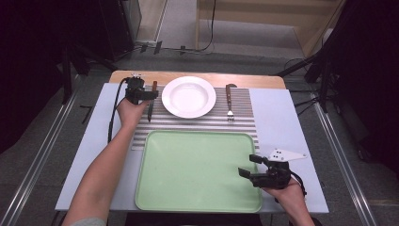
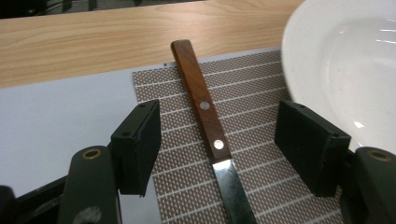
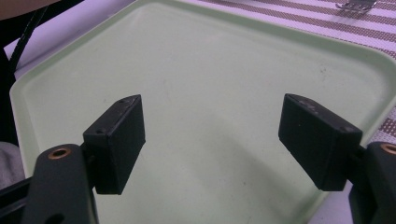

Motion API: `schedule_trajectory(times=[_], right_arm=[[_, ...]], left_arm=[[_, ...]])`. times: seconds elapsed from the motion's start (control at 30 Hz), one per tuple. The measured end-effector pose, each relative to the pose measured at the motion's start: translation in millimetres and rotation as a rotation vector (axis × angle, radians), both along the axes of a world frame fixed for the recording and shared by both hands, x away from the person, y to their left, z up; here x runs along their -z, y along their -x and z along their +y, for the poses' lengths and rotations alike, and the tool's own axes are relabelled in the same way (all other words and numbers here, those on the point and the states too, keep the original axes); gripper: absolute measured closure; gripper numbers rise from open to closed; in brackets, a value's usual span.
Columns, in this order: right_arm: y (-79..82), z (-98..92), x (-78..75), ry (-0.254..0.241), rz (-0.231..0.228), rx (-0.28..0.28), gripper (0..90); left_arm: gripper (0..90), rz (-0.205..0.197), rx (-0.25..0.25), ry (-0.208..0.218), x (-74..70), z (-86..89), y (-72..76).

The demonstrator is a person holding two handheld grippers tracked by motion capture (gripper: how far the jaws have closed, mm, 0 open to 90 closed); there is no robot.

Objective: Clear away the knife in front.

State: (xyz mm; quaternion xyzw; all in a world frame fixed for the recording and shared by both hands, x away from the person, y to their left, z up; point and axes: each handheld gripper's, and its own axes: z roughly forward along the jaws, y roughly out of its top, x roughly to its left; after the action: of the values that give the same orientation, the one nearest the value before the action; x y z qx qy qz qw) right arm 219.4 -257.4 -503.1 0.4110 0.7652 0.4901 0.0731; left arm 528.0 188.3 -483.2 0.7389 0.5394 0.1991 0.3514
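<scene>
Two grippers in frame. Left gripper (image 2: 217, 144): jaws spread wide, straddling the knife (image 2: 208, 128) without touching it. Knife lies flat on the striped placemat (image 2: 261, 91), wooden handle toward 12 o'clock, blade toward 6, just beside the white plate (image 2: 345, 60) at its 9 o'clock. Right gripper (image 1: 253, 165): jaws likewise apart, holding nothing, over the green tray (image 1: 188, 165) near its 4 o'clock corner. Fork (image 1: 229, 101) lies at the plate's 3 o'clock.
</scene>
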Motion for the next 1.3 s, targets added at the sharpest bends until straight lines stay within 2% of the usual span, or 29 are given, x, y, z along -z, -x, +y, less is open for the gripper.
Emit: schedule_trajectory(times=[0.07,0.2,0.3,0.37,0.57,0.7,0.77,0.87,0.93,1.1,1.3], right_arm=[[0.1,0.7,0.1,0.004,0.004,-0.002,22.0],[0.1,0.7,0.2,0.003,0.004,-0.002,22.0],[0.0,0.4,0.3,0.004,0.005,0.0,22.0],[-0.1,0.5,0.3,0.004,0.006,0.0,22.0],[-0.3,1.4,0.7,0.005,0.01,-0.001,22.0],[-0.6,1.3,0.8,0.005,0.011,0.0,22.0],[-0.6,1.5,0.6,0.005,0.011,0.001,22.0],[-1.0,1.5,0.8,0.005,0.008,0.001,22.0],[-0.9,1.7,0.6,0.005,0.009,0.001,22.0],[-0.7,1.8,0.7,0.006,0.008,0.0,22.0],[-0.3,2.1,0.4,0.009,0.007,-0.001,22.0]], left_arm=[[31.9,0.008,-0.016,0.017,3.2,-0.6,-1.5],[32.0,0.005,-0.022,-0.028,9.4,-5.9,-2.2],[32.1,-0.005,-0.033,-0.034,12.3,-8.3,-1.5],[36.0,-0.018,-0.044,-0.035,14.0,-9.4,-0.1],[37.7,-0.027,-0.059,-0.04,21.9,-10.6,4.2],[40.3,-0.036,-0.05,-0.044,22.8,-12.9,5.7],[43.8,-0.043,-0.047,-0.081,22.9,-17.5,6.8],[44.1,-0.046,-0.053,-0.09,23.3,-19.7,7.1],[47.5,-0.053,-0.067,-0.117,23.9,-23.6,9.3],[49.9,-0.055,-0.082,-0.115,24.2,-25.5,11.0],[59.6,-0.058,-0.102,-0.112,24.2,-25.2,12.9]])
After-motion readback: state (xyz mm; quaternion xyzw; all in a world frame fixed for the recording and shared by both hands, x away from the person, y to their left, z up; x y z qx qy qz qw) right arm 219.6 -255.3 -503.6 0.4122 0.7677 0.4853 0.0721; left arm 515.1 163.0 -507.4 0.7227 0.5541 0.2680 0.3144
